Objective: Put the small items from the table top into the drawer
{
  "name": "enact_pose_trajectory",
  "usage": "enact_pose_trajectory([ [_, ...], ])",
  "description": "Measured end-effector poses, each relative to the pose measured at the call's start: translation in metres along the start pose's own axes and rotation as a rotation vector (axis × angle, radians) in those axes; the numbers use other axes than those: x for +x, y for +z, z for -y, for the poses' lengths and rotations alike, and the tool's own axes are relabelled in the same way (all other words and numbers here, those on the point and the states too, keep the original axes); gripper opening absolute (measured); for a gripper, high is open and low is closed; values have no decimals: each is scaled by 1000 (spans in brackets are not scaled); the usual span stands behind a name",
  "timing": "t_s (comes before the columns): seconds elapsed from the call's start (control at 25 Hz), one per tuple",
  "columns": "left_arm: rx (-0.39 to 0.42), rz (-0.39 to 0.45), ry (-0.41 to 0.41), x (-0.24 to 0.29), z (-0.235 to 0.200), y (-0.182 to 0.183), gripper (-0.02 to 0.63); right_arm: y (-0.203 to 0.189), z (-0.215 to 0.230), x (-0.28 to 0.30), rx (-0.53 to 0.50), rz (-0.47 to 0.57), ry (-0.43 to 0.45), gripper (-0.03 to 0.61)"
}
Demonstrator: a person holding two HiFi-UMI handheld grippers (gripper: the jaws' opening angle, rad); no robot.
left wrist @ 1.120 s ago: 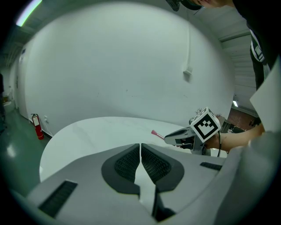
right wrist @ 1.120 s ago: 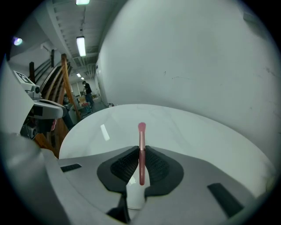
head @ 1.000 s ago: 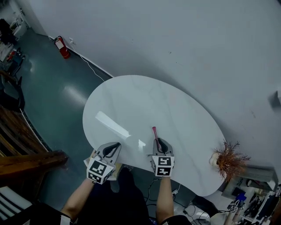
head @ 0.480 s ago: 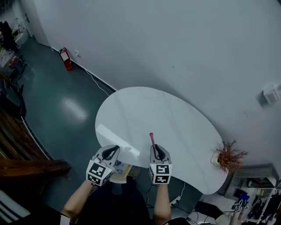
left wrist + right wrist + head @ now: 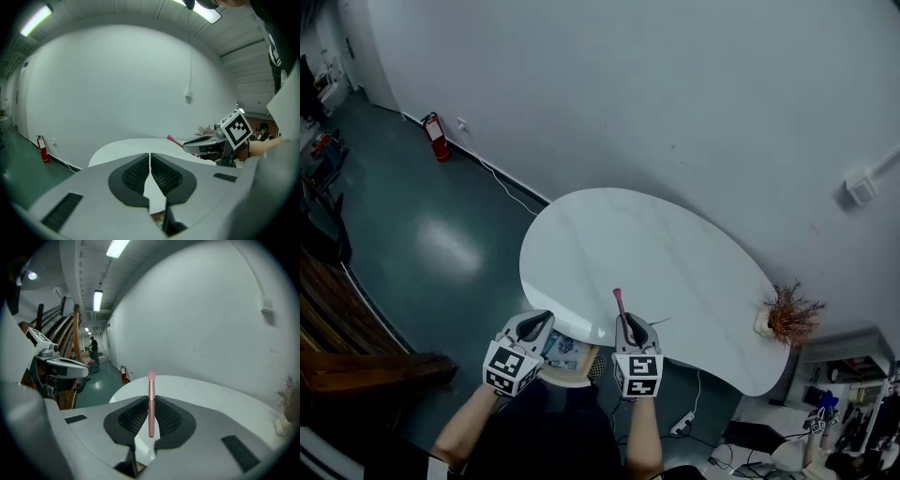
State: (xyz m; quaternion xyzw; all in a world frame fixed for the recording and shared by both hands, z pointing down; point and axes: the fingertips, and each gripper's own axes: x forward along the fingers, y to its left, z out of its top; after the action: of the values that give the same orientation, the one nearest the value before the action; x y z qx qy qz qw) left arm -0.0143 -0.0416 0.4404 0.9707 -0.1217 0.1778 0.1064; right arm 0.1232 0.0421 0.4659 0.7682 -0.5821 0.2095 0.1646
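Note:
My right gripper [image 5: 630,323] is shut on a slim pink makeup brush [image 5: 620,305], whose bristle end sticks out forward past the jaws. In the right gripper view the brush [image 5: 151,399] stands upright between the pads. The right gripper hangs over the near edge of the white rounded table [image 5: 675,253]. My left gripper [image 5: 538,319] is beside it on the left, just off the table edge, shut with nothing between its pads [image 5: 137,174]. Below and between both grippers an open drawer [image 5: 568,380] shows, with small colourful items inside.
A dried plant in a pale vase [image 5: 787,317] stands at the table's right end. A red fire extinguisher [image 5: 436,137] leans by the wall, with a white cable on the green floor. Dark wooden furniture [image 5: 366,367] is at the left and clutter at the lower right.
Both grippers have drawn back from over the table to its near edge and risen, the brush still held. The open drawer now shows beneath them.

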Motion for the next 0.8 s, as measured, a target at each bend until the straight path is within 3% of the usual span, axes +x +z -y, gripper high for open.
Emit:
enact_pose_trajectory([
  [0.52,12,-19,-108,-32,-12,-21,26,-15,-65,-20,62,-16,-51,64],
  [0.8,-17,-47,-110,-32,-14,-44,26,-35,-78,-20,55,-59,-26,64],
])
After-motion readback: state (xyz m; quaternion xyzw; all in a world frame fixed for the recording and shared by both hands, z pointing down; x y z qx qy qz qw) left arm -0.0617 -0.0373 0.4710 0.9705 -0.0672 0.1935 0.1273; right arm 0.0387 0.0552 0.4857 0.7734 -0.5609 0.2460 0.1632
